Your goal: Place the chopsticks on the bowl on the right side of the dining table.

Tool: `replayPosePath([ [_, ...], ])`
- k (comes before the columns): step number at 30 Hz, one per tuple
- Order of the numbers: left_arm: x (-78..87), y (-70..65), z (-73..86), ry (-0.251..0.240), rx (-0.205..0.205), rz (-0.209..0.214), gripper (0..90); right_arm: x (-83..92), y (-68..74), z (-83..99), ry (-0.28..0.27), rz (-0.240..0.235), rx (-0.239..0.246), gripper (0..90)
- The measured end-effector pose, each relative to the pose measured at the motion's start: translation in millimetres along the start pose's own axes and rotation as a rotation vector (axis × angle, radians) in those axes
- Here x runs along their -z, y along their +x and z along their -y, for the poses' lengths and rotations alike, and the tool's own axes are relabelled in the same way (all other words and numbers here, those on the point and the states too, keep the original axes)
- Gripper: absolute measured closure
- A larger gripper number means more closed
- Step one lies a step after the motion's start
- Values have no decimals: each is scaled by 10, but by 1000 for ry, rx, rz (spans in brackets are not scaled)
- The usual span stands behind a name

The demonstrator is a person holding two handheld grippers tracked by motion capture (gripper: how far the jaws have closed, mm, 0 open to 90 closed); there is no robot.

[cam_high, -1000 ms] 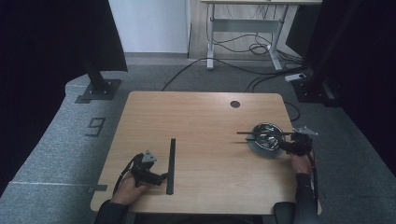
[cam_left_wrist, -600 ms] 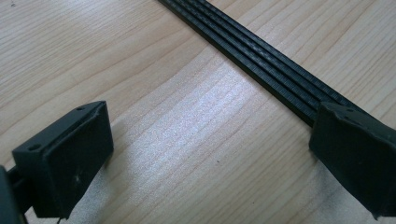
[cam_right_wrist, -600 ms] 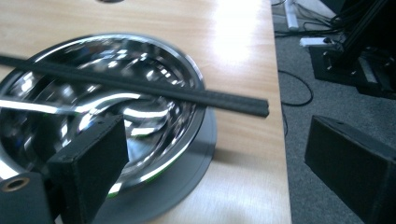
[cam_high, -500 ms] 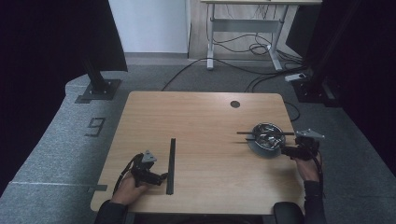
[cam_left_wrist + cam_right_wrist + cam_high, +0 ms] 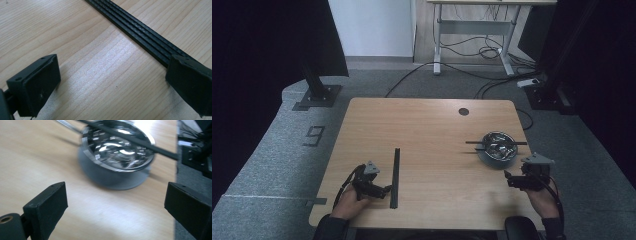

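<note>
The metal bowl (image 5: 497, 148) sits on the right part of the wooden table (image 5: 427, 125), near the right edge, with a thin black rod (image 5: 496, 143) lying across its rim and sticking out on both sides; something shiny lies inside, too blurred to name. The right gripper (image 5: 507, 180) hangs just off the bowl on the person's side, its jaws having just been opening and now standing wide with nothing between them, so the bowl appears freshly set down or let go and this hand seems to be drawing clear. Farther left, a long black ribbed strip (image 5: 395, 177) lies on the wood running away from the person, and the left gripper (image 5: 385, 190) rests beside its near end, jaws wide and empty, one pad (image 5: 190, 82) just at the strip. The likely next move is a grasp on that strip, which calls for a low, flat approach, since it lies flush with the table. The middle of the table is bare and gives ample room; the bowl's closeness to the right edge and the overhanging rod want care.
</note>
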State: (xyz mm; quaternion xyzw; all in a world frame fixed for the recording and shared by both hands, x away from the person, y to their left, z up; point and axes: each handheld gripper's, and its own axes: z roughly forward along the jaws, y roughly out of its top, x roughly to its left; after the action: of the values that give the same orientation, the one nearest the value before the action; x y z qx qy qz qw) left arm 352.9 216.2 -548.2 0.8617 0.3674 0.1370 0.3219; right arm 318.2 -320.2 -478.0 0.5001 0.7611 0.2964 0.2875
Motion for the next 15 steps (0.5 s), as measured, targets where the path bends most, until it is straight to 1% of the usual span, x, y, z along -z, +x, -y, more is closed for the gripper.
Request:
replayPosePath([
  [2,0,0,0,0,0,0,0,26,108,7,12,-25,18,42],
  [3,0,0,0,0,0,0,0,32,212,-4,16,-54,34,41],
  [4,0,0,0,0,0,0,0,32,212,-4,16,-54,34,41],
  [8,0,0,0,0,0,0,0,-4,423,-83,9,-125,57,36],
  [10,1,-1,1,0,0,0,0,-55,521,-137,6,-171,69,32],
  [11,1,-1,1,0,1,-1,0,-122,605,-186,6,-197,81,28],
  [12,1,-1,1,0,1,-1,0,-144,629,-199,8,-202,83,26],
  [15,1,0,1,0,1,0,0,-290,762,-266,19,-236,115,11],
])
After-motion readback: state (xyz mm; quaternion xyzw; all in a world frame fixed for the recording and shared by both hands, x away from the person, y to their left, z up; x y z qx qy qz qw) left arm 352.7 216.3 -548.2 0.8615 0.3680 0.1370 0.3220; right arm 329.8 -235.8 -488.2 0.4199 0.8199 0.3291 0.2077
